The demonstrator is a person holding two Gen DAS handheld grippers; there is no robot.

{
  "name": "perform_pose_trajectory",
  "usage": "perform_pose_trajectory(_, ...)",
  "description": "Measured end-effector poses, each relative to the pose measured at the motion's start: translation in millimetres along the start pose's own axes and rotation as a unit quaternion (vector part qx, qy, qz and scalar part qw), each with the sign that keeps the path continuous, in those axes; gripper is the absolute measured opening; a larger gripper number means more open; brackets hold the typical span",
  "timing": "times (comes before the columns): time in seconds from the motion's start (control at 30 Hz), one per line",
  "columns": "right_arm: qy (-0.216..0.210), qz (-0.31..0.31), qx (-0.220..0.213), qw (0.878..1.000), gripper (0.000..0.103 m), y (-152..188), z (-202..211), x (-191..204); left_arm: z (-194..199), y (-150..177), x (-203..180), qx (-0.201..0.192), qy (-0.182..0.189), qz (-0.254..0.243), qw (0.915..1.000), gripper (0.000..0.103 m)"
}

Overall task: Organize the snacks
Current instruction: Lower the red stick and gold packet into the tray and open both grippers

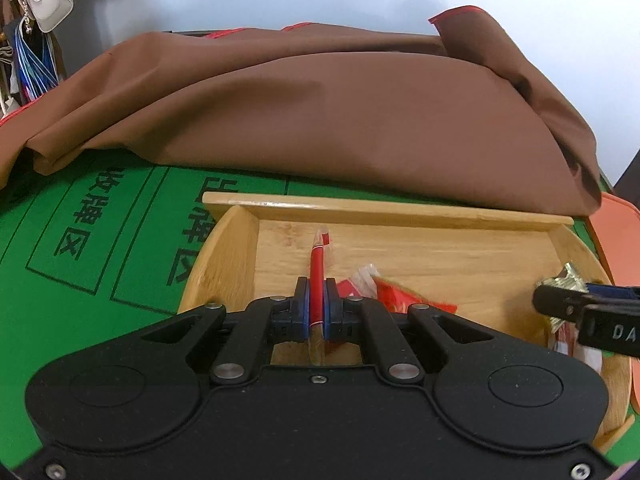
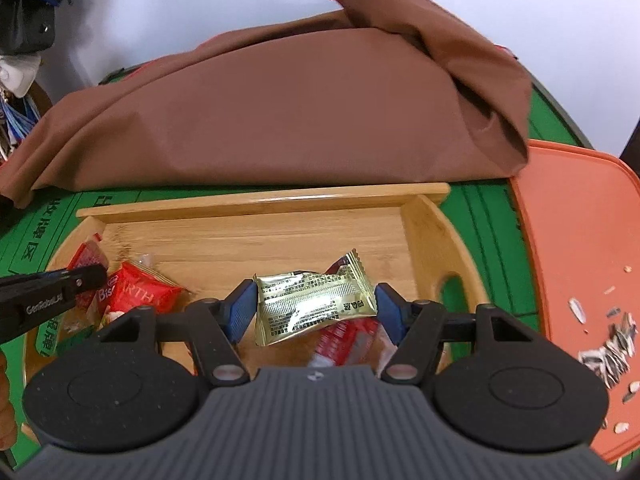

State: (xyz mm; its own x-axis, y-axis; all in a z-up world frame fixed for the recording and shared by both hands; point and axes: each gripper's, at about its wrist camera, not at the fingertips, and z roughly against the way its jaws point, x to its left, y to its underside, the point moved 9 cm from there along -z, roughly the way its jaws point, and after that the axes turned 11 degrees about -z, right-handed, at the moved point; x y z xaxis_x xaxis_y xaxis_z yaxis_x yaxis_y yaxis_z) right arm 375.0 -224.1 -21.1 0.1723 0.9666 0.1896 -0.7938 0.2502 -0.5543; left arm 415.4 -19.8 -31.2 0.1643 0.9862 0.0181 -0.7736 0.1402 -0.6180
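A wooden tray [image 1: 400, 208] [image 2: 260, 202] lies on the green mat. My left gripper [image 1: 318, 300] is shut on a thin red snack packet [image 1: 317, 276], held edge-on above the tray's left part. Red biscuit packets [image 1: 400, 294] [image 2: 140, 294] lie in the tray beside it. My right gripper [image 2: 316, 304] is shut on a gold foil snack packet [image 2: 316, 306], holding it by its two ends over the tray's right part. More red packets [image 2: 340, 340] lie under it. The right gripper also shows at the right edge of the left wrist view [image 1: 560, 300].
A brown cloth [image 1: 320, 112] [image 2: 280, 112] is heaped behind the tray. An orange tray [image 2: 580, 240] with sunflower seed shells [image 2: 612, 344] sits to the right. The green mat [image 1: 80, 240] has printed characters. Bags hang at the far left [image 1: 44, 4].
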Motion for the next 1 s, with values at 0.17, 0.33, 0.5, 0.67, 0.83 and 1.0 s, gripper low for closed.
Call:
perform_pose_trajectory(0.17, 0.003, 0.023, 0.006, 1.0, 0.067, 1.5, -12.5, 14.3, -9.5, -2.3, -0.4, 0.008, 0.0, -0.002, 1.0, 0.006)
perform_pose_trajectory(0.33, 0.001, 0.037, 0.014, 0.999, 0.067, 5.4, -21.8, 22.4, -10.9, -2.8, -2.3, 0.005, 0.003, -0.005, 1.0, 0.006)
perform_pose_trajectory(0.5, 0.0, 0.04, 0.019, 0.999, 0.067, 9.4, -25.6, 24.5, -11.1, -2.9, -4.5, 0.001, 0.004, -0.01, 0.9999, 0.006)
perform_pose_trajectory(0.67, -0.005, 0.039, 0.019, 0.999, 0.069, 9.8, -26.7, 25.0, -11.1, -3.5, -7.4, -0.004, 0.004, -0.014, 0.9999, 0.007)
perform_pose_trajectory(0.83, -0.018, 0.035, 0.015, 0.999, 0.08, 11.1, -23.1, 26.6, -8.7, -1.5, -8.5, -0.006, 0.003, -0.013, 0.9999, 0.018)
perform_pose_trajectory(1.0, -0.022, 0.039, 0.008, 0.999, 0.087, 15.0, -10.2, 26.8, 2.1, 1.2, -8.5, -0.018, -0.005, -0.02, 0.9996, 0.042)
